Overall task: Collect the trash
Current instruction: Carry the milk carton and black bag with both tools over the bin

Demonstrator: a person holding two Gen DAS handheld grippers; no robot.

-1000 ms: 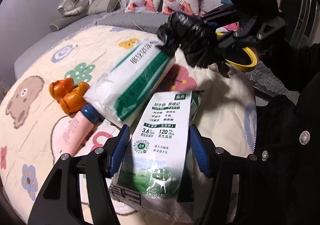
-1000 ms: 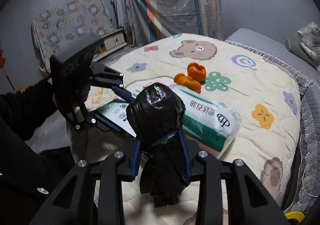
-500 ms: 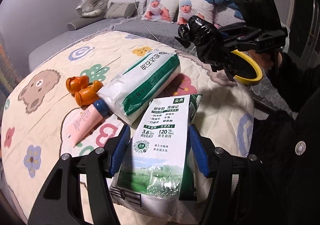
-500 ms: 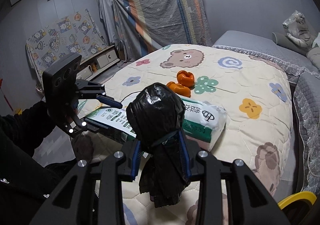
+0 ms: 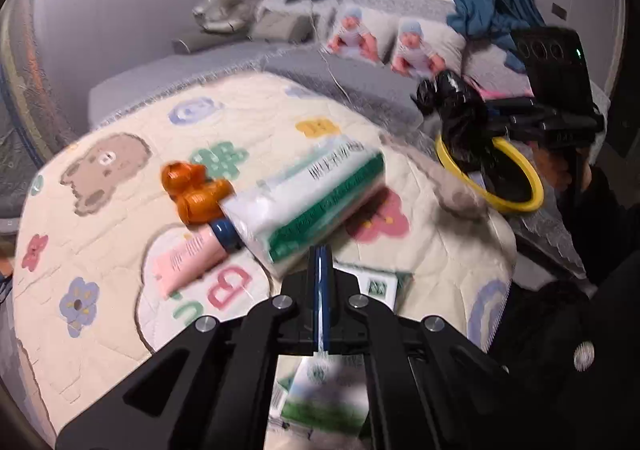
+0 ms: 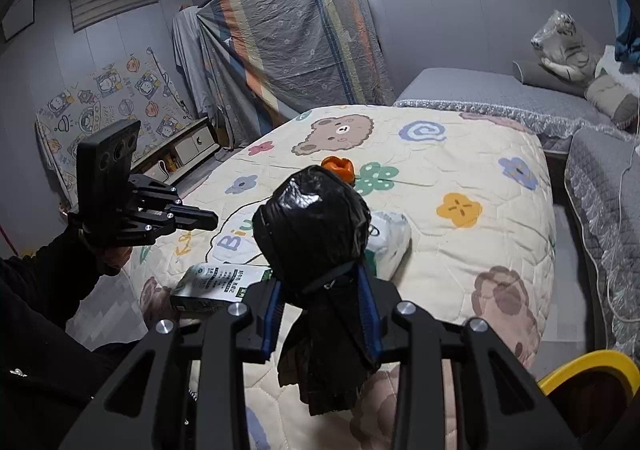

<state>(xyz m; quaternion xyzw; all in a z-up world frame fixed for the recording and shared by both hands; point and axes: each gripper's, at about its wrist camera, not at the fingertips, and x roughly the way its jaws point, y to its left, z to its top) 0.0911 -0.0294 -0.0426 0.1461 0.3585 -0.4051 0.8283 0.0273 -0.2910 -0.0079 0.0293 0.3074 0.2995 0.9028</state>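
Observation:
My left gripper (image 5: 320, 282) is shut and empty above the quilt's near edge; it also shows in the right wrist view (image 6: 208, 218). The green-and-white milk carton (image 5: 328, 398) lies on the quilt below it, also seen in the right wrist view (image 6: 216, 286). My right gripper (image 6: 322, 306) is shut on a tied black trash bag (image 6: 316, 221), held in the air over the bed's edge; the bag also shows in the left wrist view (image 5: 460, 109), just above the yellow-rimmed bin (image 5: 516, 185).
On the cartoon quilt (image 5: 120, 209) lie a white-and-green tissue pack (image 5: 308, 201), a pink tube (image 5: 192, 258) and orange wrappers (image 5: 192, 189). The bin's rim (image 6: 592, 370) stands off the bed's corner. Grey sofa cushions and pillows lie behind.
My left gripper let go of the milk carton, closed empty and lifted; the carton now lies on the quilt. My right gripper carried the black bag away towards the yellow bin.

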